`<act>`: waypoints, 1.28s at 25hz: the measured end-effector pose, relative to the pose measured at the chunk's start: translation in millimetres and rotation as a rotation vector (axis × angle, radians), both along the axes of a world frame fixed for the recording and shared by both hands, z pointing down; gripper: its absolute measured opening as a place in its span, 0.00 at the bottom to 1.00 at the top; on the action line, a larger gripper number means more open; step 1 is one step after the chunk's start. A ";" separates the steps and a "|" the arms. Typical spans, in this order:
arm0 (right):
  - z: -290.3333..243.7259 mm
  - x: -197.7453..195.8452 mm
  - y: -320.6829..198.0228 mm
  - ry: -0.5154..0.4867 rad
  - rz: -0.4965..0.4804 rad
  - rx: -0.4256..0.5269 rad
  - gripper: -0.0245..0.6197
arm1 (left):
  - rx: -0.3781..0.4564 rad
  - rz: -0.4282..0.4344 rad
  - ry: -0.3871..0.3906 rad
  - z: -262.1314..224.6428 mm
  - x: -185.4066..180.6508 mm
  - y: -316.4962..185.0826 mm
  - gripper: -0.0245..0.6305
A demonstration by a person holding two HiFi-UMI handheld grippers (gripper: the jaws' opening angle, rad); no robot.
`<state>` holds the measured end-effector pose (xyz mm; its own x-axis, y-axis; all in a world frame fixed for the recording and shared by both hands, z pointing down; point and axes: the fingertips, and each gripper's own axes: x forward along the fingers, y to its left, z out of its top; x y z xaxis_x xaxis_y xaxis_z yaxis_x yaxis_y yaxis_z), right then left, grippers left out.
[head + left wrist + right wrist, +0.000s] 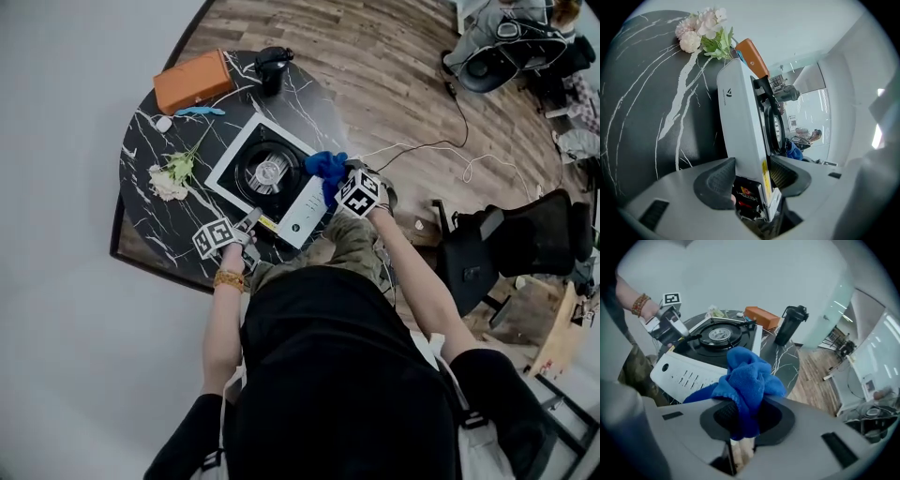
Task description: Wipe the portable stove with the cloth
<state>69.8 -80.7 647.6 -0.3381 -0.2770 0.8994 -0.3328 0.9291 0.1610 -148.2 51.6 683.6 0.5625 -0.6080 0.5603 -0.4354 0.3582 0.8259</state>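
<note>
The white portable stove [302, 211] with its black burner sits on the round black marble table [150, 225]. My left gripper [249, 221] is at the stove's near left corner. In the left gripper view that gripper [752, 173] stands open, with the stove's [740, 108] edge between the jaws. My right gripper [336, 184] hovers at the stove's right side, shut on the bunched blue cloth [325, 167]. In the right gripper view the cloth [747, 380] bulges out over the gripper [747, 416], above the stove's control panel [689, 371].
An orange box [192, 81], a black bottle [273, 66], a blue item [199, 111] and a flower sprig [173, 173] lie on the table behind and left of the stove. A black office chair [506, 244] and loose cables stand on the wooden floor at right.
</note>
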 end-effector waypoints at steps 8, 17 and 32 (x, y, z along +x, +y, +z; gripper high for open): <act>-0.1 -39.0 73.5 -0.063 -0.182 -0.039 0.13 | 0.001 -0.030 0.015 -2.2 -0.9 1.0 0.40; -0.1 -114.4 197.1 -0.180 -0.431 -0.242 0.13 | -0.004 -0.036 0.033 -1.5 -0.1 2.0 0.40; -8.5 22.1 17.6 -0.110 0.062 -0.118 0.14 | -0.017 -0.033 0.059 -0.8 0.8 3.0 0.40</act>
